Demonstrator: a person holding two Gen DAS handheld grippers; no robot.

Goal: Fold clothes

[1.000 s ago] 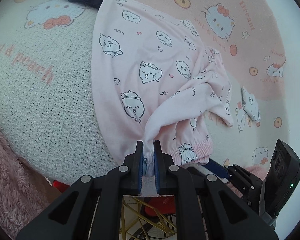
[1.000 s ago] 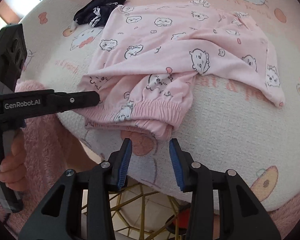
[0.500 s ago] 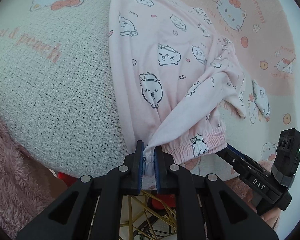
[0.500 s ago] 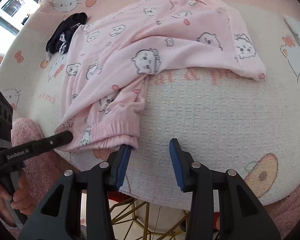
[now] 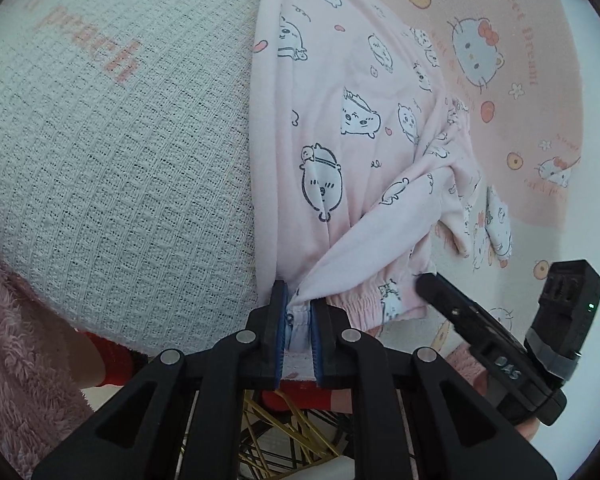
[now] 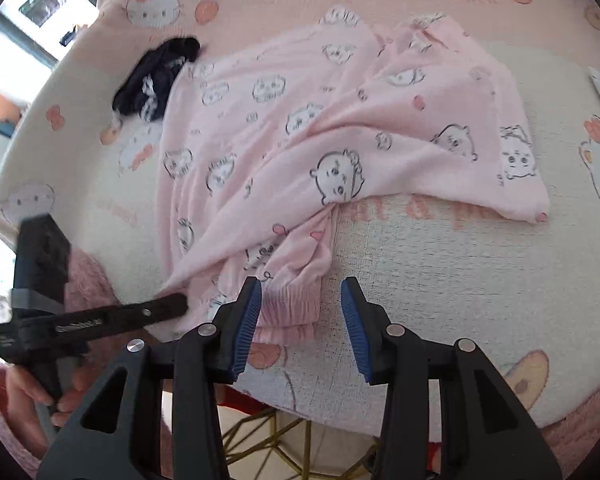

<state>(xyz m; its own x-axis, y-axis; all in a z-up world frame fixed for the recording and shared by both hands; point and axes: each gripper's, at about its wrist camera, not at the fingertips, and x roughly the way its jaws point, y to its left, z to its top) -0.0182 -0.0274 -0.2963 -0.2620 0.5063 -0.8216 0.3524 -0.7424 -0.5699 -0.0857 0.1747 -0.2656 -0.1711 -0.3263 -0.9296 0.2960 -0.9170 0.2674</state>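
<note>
Lowered, left gripper (image 5: 299, 316), jaws opening around pink pajama pants (image 5: 340, 160); right gripper (image 6: 300, 316) unclenched over waistband (image 6: 288, 308): fabric may slip.

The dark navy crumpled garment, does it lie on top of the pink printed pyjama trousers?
No, the dark navy crumpled garment lies beside the pink printed pyjama trousers, at their far edge.

I count one pink cartoon-print cotton pyjama bottom (image 6: 300, 152) spread on one waffle-weave cat-print blanket (image 6: 440, 264). One crumpled dark navy garment (image 6: 152, 80) lies at its far edge, though it may be more than one piece; I cannot tell. Two black two-finger grippers show: my left gripper (image 5: 298, 312) and my right gripper (image 6: 300, 316).
</note>
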